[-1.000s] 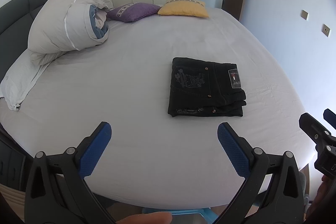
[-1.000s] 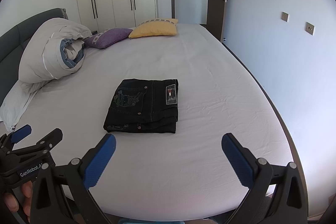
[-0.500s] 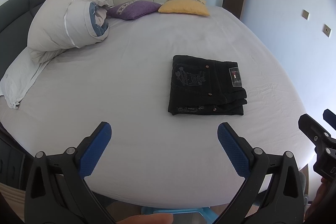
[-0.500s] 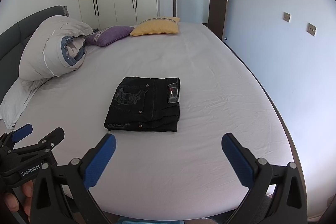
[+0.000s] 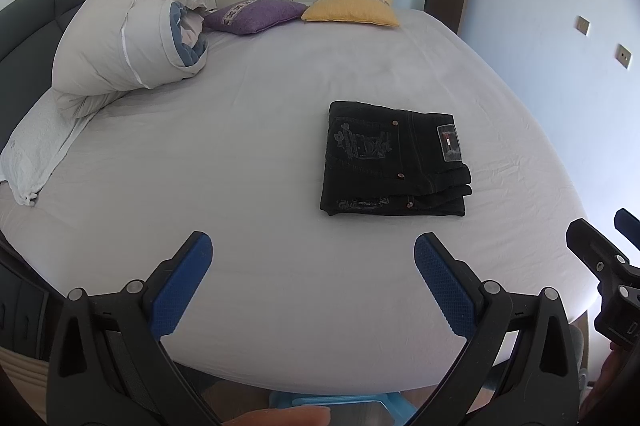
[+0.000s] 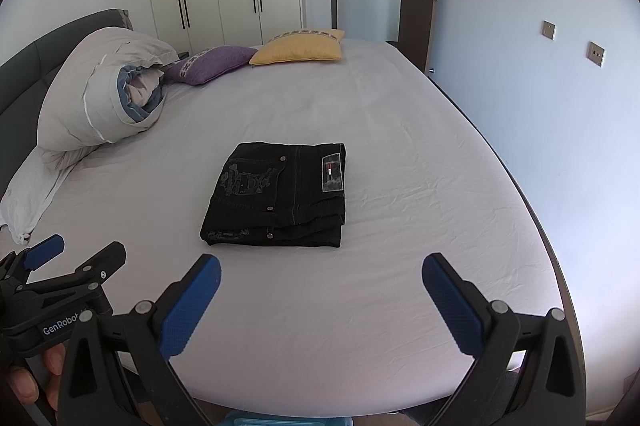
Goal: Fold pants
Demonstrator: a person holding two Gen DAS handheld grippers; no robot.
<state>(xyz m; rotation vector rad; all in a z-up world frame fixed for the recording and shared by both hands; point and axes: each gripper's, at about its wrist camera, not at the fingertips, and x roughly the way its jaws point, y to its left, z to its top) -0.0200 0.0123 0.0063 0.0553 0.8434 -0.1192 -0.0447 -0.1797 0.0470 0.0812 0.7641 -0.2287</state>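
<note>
Black pants (image 5: 394, 166) lie folded into a neat rectangle on the white bed sheet (image 5: 256, 154), back pocket and label patch facing up; they also show in the right wrist view (image 6: 280, 194). My left gripper (image 5: 312, 250) is open and empty, held back near the bed's front edge, apart from the pants. My right gripper (image 6: 320, 268) is open and empty, also short of the pants. The right gripper shows at the right edge of the left wrist view (image 5: 600, 258). The left gripper shows at the lower left of the right wrist view (image 6: 68, 266).
A rolled grey duvet (image 5: 128, 38) and a white pillow (image 5: 36, 146) lie at the left by the dark headboard (image 5: 28, 26). A purple cushion (image 5: 256, 14) and a yellow cushion (image 5: 352, 10) sit at the far side. A wall (image 6: 540, 86) runs along the right.
Both grippers have drawn back and risen slightly, so the pants sit a little farther away in both views. The pants have not moved.
</note>
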